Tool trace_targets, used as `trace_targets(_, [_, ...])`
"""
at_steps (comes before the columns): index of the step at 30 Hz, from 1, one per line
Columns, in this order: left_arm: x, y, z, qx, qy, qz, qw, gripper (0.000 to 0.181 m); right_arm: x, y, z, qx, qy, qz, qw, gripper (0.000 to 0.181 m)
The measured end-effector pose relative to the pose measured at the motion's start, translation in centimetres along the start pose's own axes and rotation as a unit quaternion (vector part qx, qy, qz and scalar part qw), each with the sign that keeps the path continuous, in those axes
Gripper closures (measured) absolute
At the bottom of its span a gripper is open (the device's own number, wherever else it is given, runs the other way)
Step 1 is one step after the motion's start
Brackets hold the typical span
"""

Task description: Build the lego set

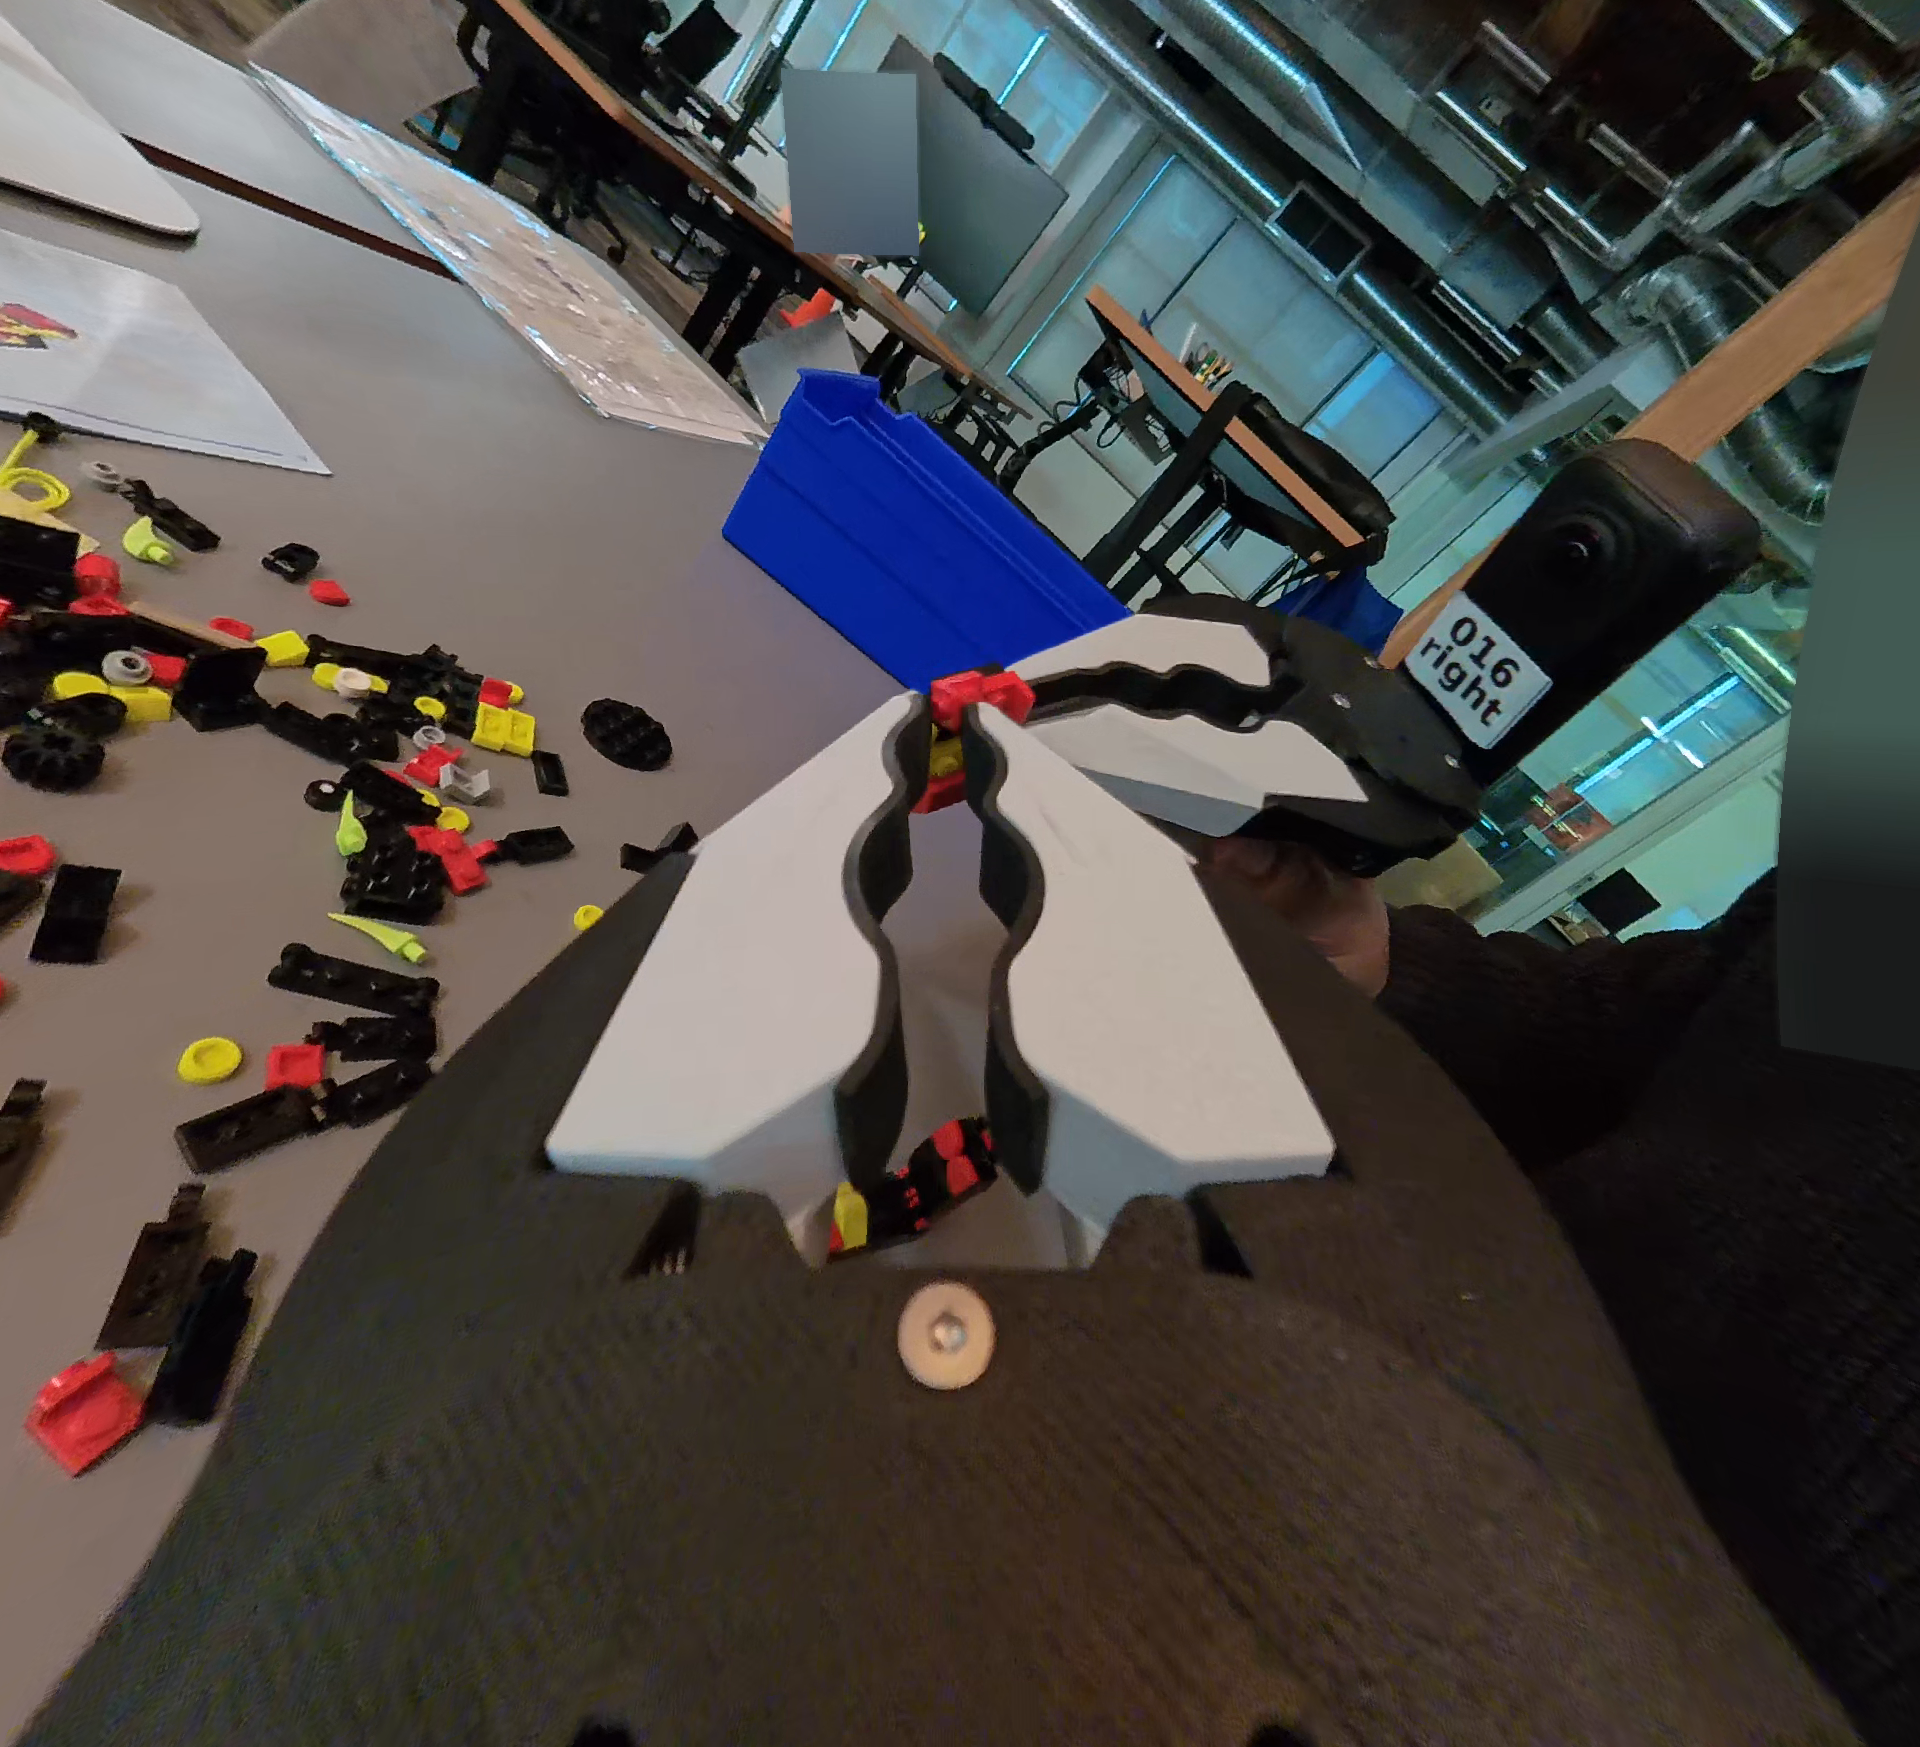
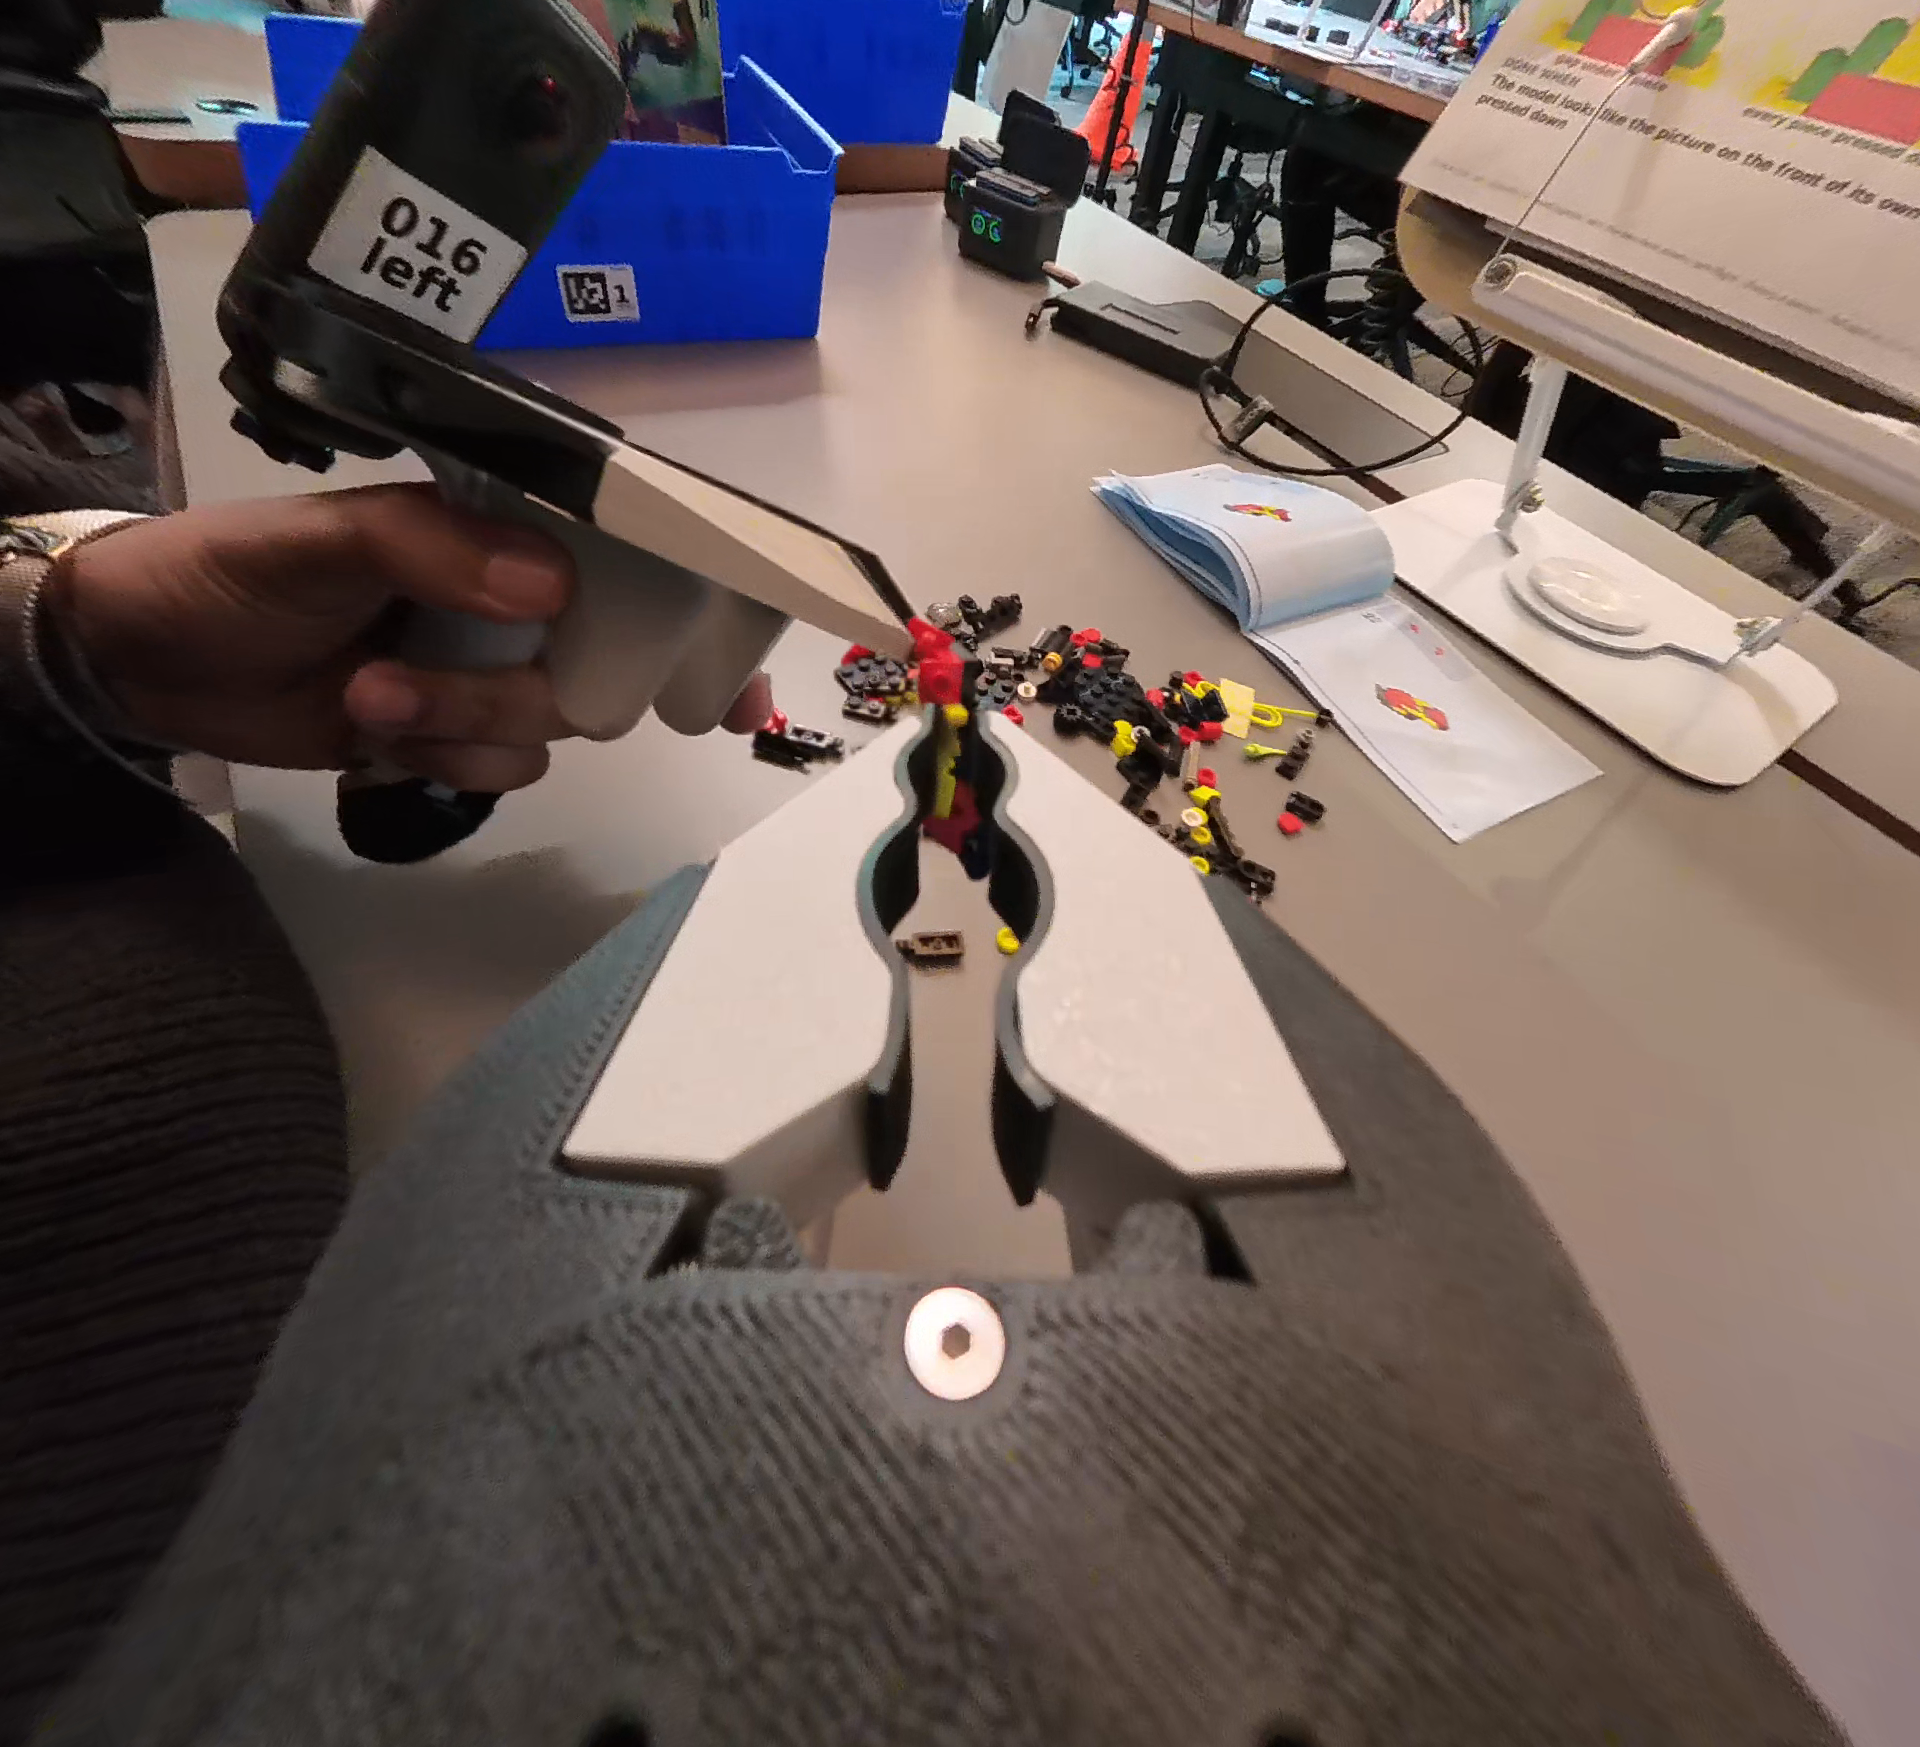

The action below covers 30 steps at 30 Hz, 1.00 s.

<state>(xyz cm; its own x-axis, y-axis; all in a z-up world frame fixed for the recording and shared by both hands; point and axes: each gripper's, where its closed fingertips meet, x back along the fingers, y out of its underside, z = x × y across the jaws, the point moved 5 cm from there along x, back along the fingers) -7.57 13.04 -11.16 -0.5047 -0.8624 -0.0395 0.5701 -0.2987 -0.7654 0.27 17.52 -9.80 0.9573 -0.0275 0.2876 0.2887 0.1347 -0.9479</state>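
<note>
A small red, yellow and black lego assembly (image 1: 977, 695) is held up above the grey table (image 1: 582, 554), between the tips of both grippers. My left gripper (image 1: 943, 712) is shut on it, with red and yellow parts showing between its black pads. My right gripper (image 1: 1010, 691) comes in from the right and is shut on the red end. In the right wrist view the assembly (image 2: 948, 788) sits between my right gripper's (image 2: 951, 729) tips. The left gripper (image 2: 916, 643) reaches in from the upper left and pinches the red top. A hand holds its grip.
Loose black, red and yellow pieces (image 1: 364, 762) lie scattered on the table, also seen in the right wrist view (image 2: 1143, 710). An open instruction booklet (image 2: 1351, 617) lies beyond them. Blue bins (image 2: 665, 243) stand at the back. A white stand (image 2: 1621, 637) holds a sheet at the right. Only a small space, under 4 cm, lies between the two pairs of fingers.
</note>
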Motion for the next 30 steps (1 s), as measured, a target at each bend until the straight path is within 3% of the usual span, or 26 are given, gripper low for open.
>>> trace_targets(17, [0.0, 0.0, 0.1, -0.013, -0.011, 0.003, 1.0, 0.179, 0.1, 0.0, 0.5, -0.127, -0.059, 0.037, 0.989, 0.177])
trace_targets(30, [0.0, 0.0, -0.4, -0.004, -0.025, 0.006, 1.0, 0.181, -0.2, -0.2, -0.8, -0.054, -0.048, 0.025, 0.997, 0.174])
